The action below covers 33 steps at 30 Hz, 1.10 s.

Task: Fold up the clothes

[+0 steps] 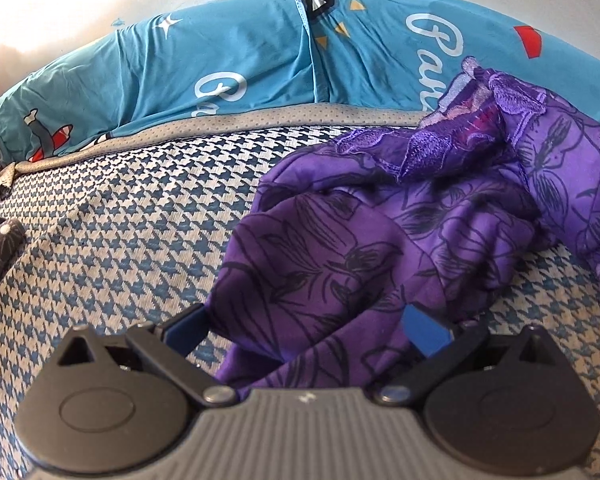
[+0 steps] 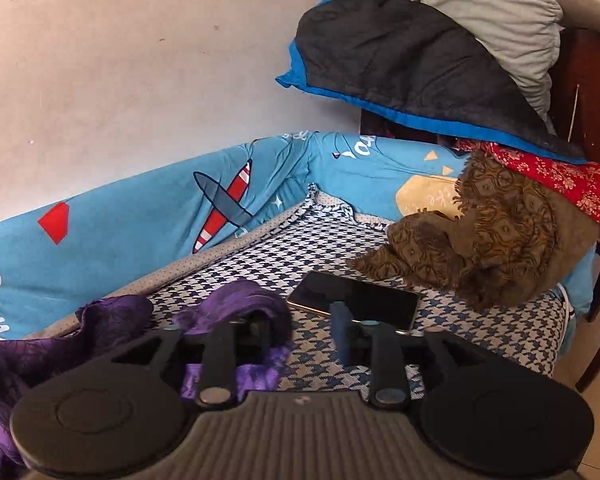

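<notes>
Purple floral garment (image 1: pixel 364 240) lies crumpled on houndstooth mattress (image 1: pixel 112 240), unfolded; folding barely begun. Left gripper (image 1: pixel 306 332) jaws spread, cloth loose between. Right gripper (image 2: pixel 300 324) jaws spread, garment at nine o'clock. Brown shawl (image 2: pixel 480 240) at two o'clock waits.

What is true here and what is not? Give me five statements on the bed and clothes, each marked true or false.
1. The purple garment lies between the fingers of the left gripper. True.
2. A phone lies on the houndstooth bed cover. True.
3. The right gripper is shut tight. False: its jaws stand apart, with bed cover showing between them.
4. The brown patterned cloth is neatly folded. False: it sits in a crumpled heap.
5. The purple garment is plain. False: it carries dark flower outlines.
</notes>
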Motion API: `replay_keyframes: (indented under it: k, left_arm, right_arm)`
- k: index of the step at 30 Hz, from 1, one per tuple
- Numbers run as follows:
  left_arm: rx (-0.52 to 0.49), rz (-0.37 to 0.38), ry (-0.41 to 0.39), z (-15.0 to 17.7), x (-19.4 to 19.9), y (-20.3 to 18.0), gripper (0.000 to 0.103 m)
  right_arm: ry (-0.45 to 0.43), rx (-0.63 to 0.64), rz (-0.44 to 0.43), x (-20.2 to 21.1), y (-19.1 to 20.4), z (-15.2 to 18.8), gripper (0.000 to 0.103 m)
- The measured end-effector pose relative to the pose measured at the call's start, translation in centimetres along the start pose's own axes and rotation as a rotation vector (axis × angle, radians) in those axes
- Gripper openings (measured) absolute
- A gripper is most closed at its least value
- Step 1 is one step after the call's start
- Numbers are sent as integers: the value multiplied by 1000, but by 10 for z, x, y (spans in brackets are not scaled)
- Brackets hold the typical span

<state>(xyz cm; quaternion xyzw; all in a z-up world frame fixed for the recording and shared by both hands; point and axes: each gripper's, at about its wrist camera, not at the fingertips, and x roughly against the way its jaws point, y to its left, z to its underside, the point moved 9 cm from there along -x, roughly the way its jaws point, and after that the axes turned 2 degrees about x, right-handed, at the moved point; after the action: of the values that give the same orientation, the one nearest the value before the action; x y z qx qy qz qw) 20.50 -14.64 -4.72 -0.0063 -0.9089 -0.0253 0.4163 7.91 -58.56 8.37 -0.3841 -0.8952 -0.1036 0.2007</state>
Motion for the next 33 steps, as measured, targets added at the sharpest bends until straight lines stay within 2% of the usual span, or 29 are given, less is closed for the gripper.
replay_keyframes:
  k: [2,5,10,15,20,22,26,29,31,33]
  left_arm:
    - [-5,2,1,1,-2,-1,103]
    - [-15,4,-2,1,-3,0,103]
    - [-72,-5,-13,4,-6,-5,103]
    - [-97,-53,17,10,-16,1,103]
    - [-49,-71,55,15,-26,16,103]
    - [-33,-73,58,16,-25,20,103]
    - [-22,-87,58,17,-23,26,103]
    - [-43,-128,41,15,-20,31,103]
    - [-52,-170,33,12,-19,38,103]
    - [-7,-170,48,12,-19,50,103]
  right_arm:
    - [-16,-10,-11,3,0,-3,57]
    - [-29,6,20,6,-1,-6,64]
    - [-24,-10,13,7,-1,-10,65]
    - [84,-72,-55,-6,-5,-2,67]
    - [150,-6,-35,-12,-5,13,72]
    - [196,-22,-20,-14,-14,20,79]
    - [257,-194,45,-14,-51,30,81]
    - [236,-194,20,-9,-53,28,81]
    - [239,-171,-44,-5,-42,30,81]
    - [257,-140,-113,-1,-25,34,81]
